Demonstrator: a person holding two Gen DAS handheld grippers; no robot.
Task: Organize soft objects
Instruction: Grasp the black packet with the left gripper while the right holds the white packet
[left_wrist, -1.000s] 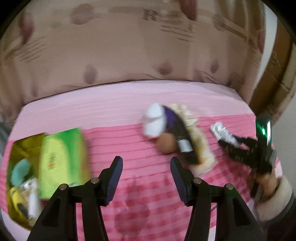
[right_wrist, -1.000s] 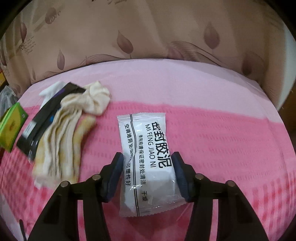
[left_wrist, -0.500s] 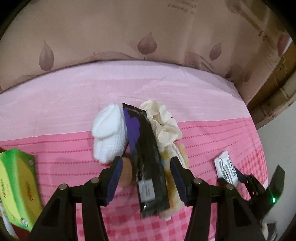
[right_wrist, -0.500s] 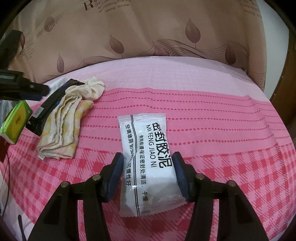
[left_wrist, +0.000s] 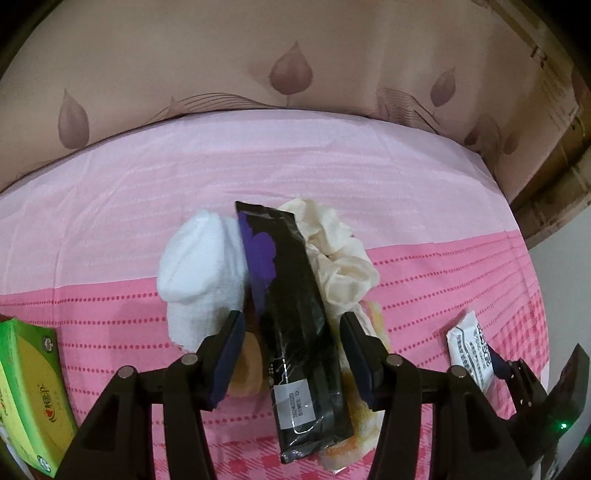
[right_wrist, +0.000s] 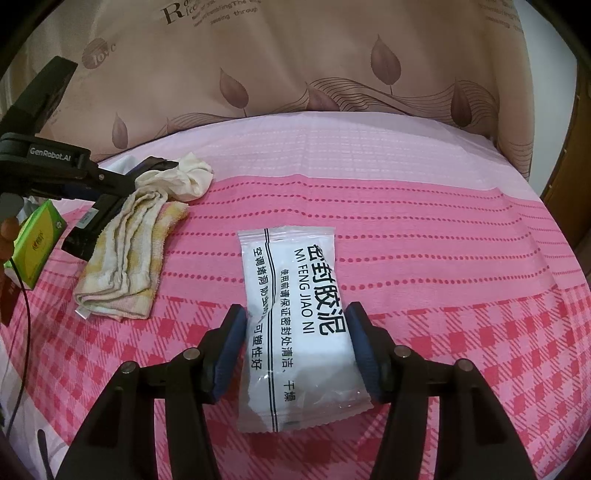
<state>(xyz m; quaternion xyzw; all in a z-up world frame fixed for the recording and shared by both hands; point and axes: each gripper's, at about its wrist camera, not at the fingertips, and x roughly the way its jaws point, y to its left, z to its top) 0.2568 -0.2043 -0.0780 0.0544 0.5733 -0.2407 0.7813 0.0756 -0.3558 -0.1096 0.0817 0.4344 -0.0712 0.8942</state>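
Observation:
A long black packet (left_wrist: 288, 288) with a purple print lies on a soft pile, between the fingers of my left gripper (left_wrist: 291, 317). That gripper is open, with a gap on each side of the packet. A white rolled sock (left_wrist: 199, 266) lies to the packet's left and a cream cloth (left_wrist: 340, 258) to its right. A yellow-striped towel (right_wrist: 125, 258) lies under them, and a tan round thing (left_wrist: 245, 365) peeks out by the left finger. My right gripper (right_wrist: 295, 312) is shut on a white printed packet (right_wrist: 291, 266), low over the bed.
A green carton (left_wrist: 26, 387) stands at the bed's left edge, with a thin cable (right_wrist: 18, 295) near it. The pink checked bed cover (right_wrist: 443, 258) runs back to a beige leaf-print fabric (left_wrist: 295, 74). A wooden frame (left_wrist: 554, 184) stands on the right.
My left gripper has swung from the green carton over to the pile and come down, so the black packet now sits between its fingers. The right gripper first shifted with the white packet, then held still.

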